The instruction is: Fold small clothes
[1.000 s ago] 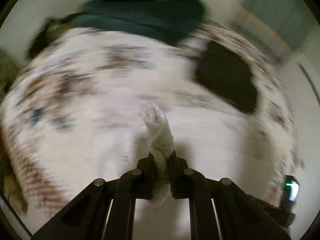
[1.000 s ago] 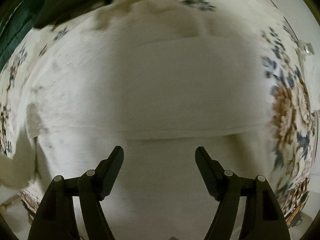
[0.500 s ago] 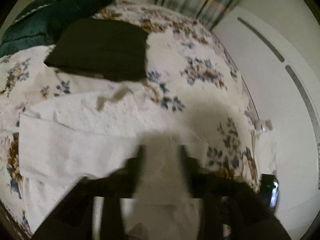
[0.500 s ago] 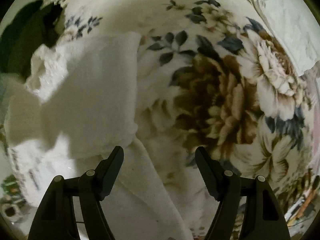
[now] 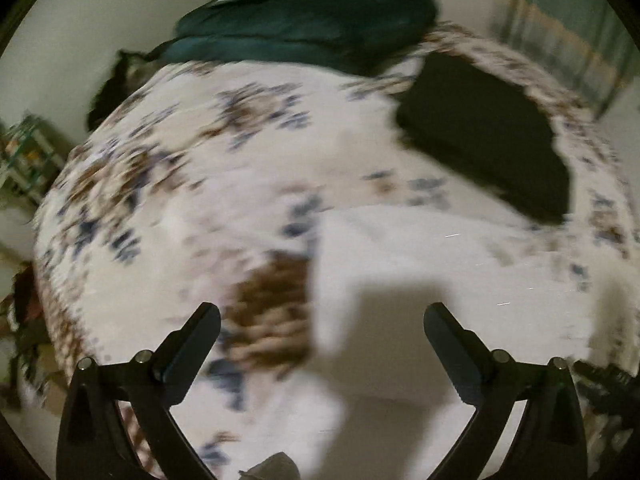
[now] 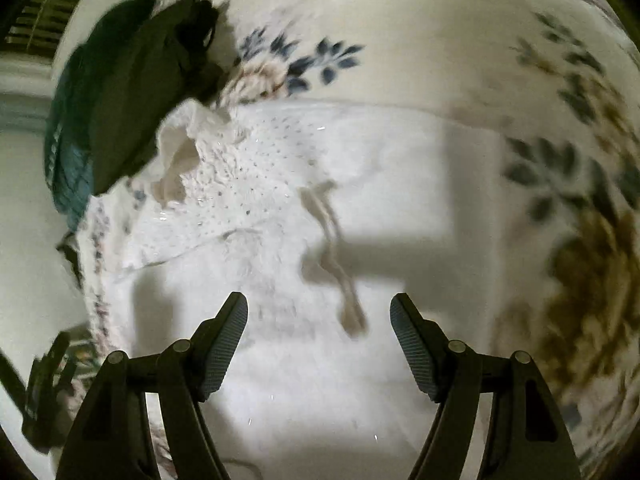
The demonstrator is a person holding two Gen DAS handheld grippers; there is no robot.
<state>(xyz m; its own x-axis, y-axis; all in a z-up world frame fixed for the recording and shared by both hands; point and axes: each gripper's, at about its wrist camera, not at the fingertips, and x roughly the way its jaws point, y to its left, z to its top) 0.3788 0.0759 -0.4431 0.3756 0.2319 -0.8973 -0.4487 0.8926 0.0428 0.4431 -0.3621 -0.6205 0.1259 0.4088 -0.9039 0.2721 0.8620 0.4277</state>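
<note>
A small white knitted garment (image 6: pixel 288 184) lies partly folded on the floral bedspread (image 6: pixel 400 32), its ruffled neck toward the left and a drawstring (image 6: pixel 340 264) across it. My right gripper (image 6: pixel 319 328) hovers open and empty just above its near part. In the left wrist view the same white garment (image 5: pixel 432 272) lies at centre right. My left gripper (image 5: pixel 322 334) is open and empty above the garment's left edge. The left wrist view is motion-blurred.
A folded black garment (image 5: pixel 492 140) lies on the bedspread (image 5: pixel 192 184) beyond the white one; it also shows in the right wrist view (image 6: pixel 136 92). A dark green pillow (image 5: pixel 304 16) sits at the bed's far end. A striped curtain (image 5: pixel 560 20) hangs at the far right.
My left gripper has let go of the white cloth it pinched and now stands open. Both grippers have swung over the garment, which now lies folded flat.
</note>
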